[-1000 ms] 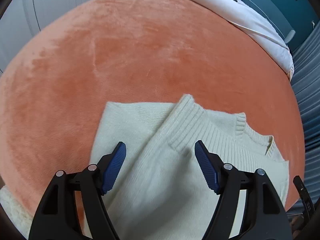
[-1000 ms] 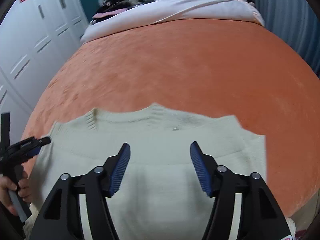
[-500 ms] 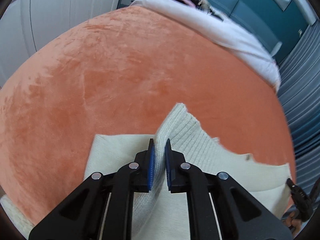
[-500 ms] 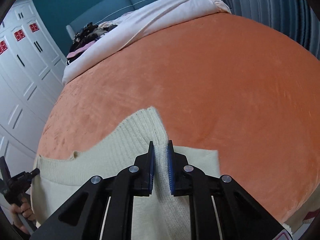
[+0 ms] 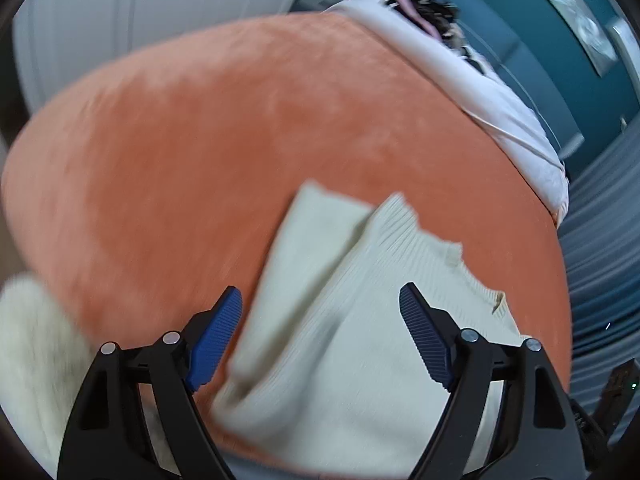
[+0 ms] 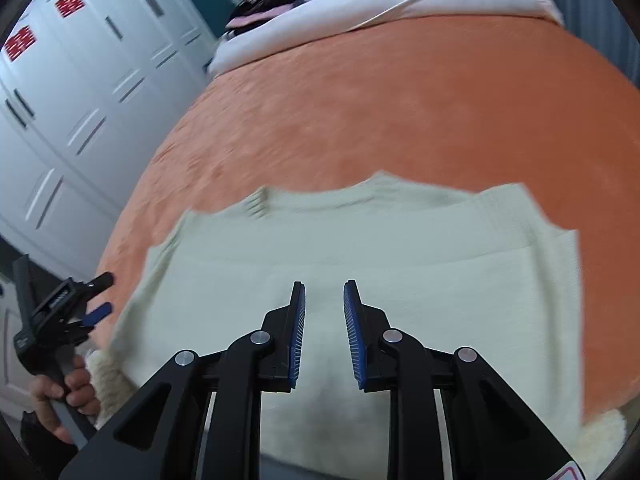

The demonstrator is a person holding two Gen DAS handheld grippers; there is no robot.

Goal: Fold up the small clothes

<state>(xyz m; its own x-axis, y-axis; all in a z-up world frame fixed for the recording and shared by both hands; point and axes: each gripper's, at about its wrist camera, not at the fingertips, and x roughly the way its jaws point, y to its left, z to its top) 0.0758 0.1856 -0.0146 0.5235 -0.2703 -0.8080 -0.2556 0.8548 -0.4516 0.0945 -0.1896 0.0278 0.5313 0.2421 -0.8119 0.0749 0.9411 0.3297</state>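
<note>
A cream knit sweater (image 5: 344, 312) lies partly folded on the orange bed cover (image 5: 240, 128), a sleeve with ribbed cuff laid across its body. My left gripper (image 5: 320, 320) is wide open and empty above the sweater's near edge. In the right wrist view the sweater (image 6: 360, 248) lies flat, collar at the far edge. My right gripper (image 6: 324, 304) hovers over it with its jaws a narrow gap apart, holding nothing. The left gripper also shows in the right wrist view (image 6: 96, 296), at the sweater's left side, held by a hand.
A white duvet (image 6: 380, 4) with dark clothes on it lies at the bed's far end. White wardrobe doors (image 6: 80, 100) stand on the left. A fluffy cream fabric (image 5: 36, 352) sits at the near bed edge. Blue-grey curtains (image 5: 600, 240) hang on the right.
Both grippers were shut on the sweater half a second ago and have let go. The left one is now wide open, the right one partly open. The sweater has dropped flat.
</note>
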